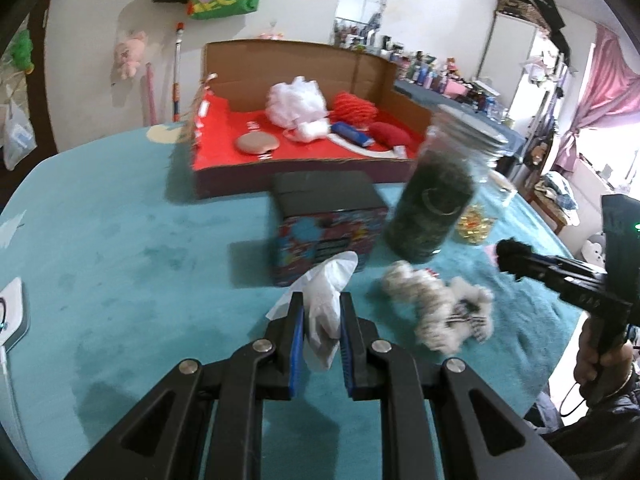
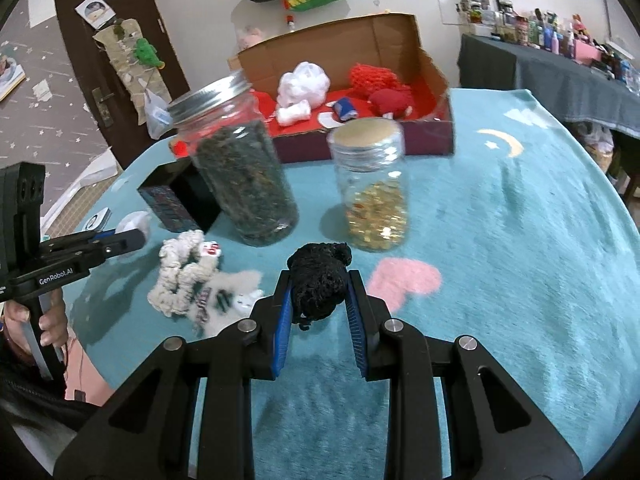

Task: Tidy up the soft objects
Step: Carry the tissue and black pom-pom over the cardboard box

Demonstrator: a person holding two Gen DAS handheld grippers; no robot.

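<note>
teal cloth covers the bench (image 2: 520, 240). my left hand-held gripper (image 1: 320, 312) is clamped on a crumpled white plastic bag (image 1: 326, 300), and my right hand-held gripper (image 2: 318, 292) pinches a black knitted bundle (image 2: 318, 280). i see a cream yarn toy (image 2: 180, 276) lying between them, near the dark-filled jar (image 2: 244, 168); the cardboard box (image 2: 360, 40) with other soft things sits behind.

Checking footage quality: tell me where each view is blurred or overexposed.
Left wrist view: the clear glass jar of dark leaves and cream knitted soft toy smear with motion blur, and the pink-curtained window blows out. Right wrist view: mostly sharp, only fisheye bending at the edges.
</note>
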